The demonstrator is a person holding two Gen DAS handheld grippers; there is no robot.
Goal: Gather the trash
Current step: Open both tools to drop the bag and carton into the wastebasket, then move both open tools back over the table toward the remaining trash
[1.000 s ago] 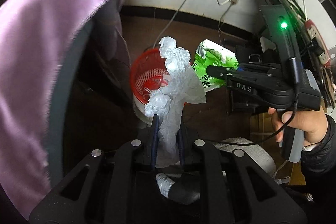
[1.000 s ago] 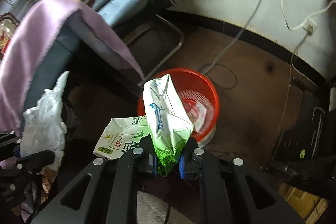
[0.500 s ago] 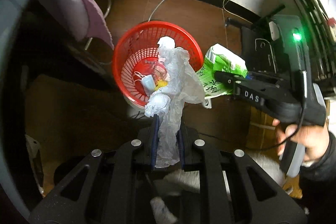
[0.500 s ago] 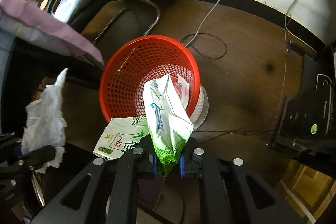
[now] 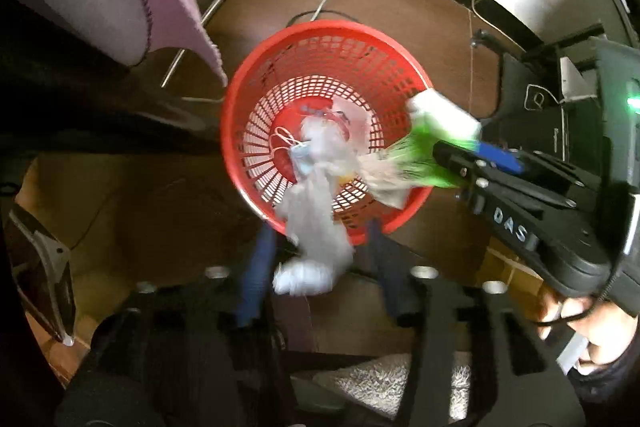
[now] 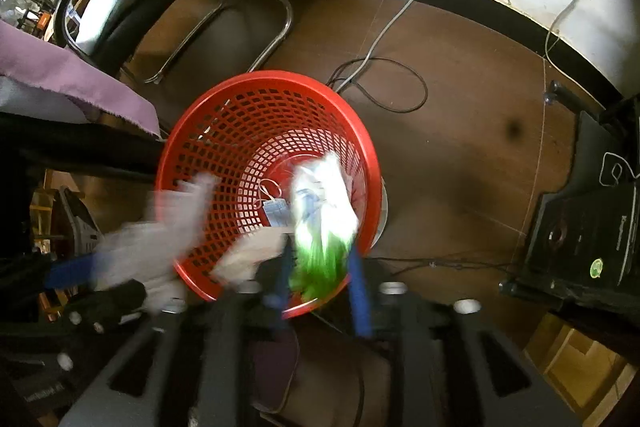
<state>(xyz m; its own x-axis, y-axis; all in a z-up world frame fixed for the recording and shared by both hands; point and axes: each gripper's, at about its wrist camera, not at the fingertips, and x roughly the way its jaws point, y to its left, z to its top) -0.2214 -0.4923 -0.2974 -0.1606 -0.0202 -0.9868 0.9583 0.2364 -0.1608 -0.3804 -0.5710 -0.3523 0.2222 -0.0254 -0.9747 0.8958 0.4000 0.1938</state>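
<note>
Both claws spread wide and gripping nothing: left gripper (image 5: 320, 259) poised over the 6 o'clock rim, right gripper (image 6: 320, 279) likewise in its own view, placed so that anything let go lands inside. Red basket (image 5: 244, 115) standing mouth-up on brown floor (image 6: 460, 147), positioned directly beneath to catch the drop. Green carton (image 6: 324, 227) blurred between parted right fingers, apparently falling toward the basket's 5 o'clock wall; crumpled white plastic (image 5: 316, 227) loose at 6 o'clock, blue mask (image 6: 276, 211) lying on the bottom.
</note>
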